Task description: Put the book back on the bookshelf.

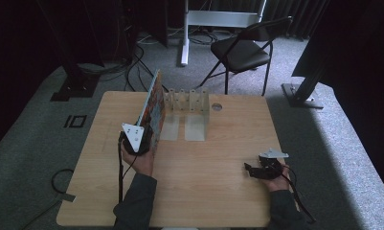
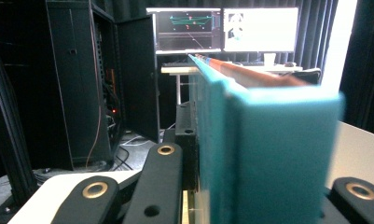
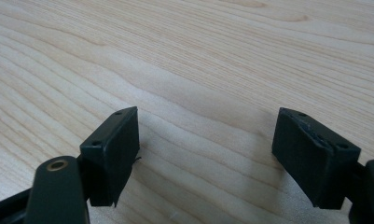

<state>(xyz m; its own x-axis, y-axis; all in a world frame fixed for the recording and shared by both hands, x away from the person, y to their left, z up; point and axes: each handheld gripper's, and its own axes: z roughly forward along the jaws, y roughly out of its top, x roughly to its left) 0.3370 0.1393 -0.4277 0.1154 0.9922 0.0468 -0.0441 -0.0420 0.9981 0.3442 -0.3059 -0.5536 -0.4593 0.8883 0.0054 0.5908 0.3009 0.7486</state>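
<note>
A thin book (image 1: 152,106) with a teal spine and a colourful cover stands on edge on the left half of the wooden table (image 1: 213,191), reaching back toward a clear slotted rack (image 1: 188,101). My left gripper (image 1: 145,140) is shut on the book's near end. In the left gripper view the teal spine (image 2: 278,154) rises between the black jaws. My right gripper (image 1: 251,170) rests low at the table's right front, open, with bare wood between its pads (image 3: 114,149).
The rack's two clear base plates (image 1: 195,128) lie flat in front of it. A small round hole (image 1: 216,107) sits in the tabletop right of the rack. Beyond the table are a black folding chair (image 1: 242,50), floor cables and dark stands.
</note>
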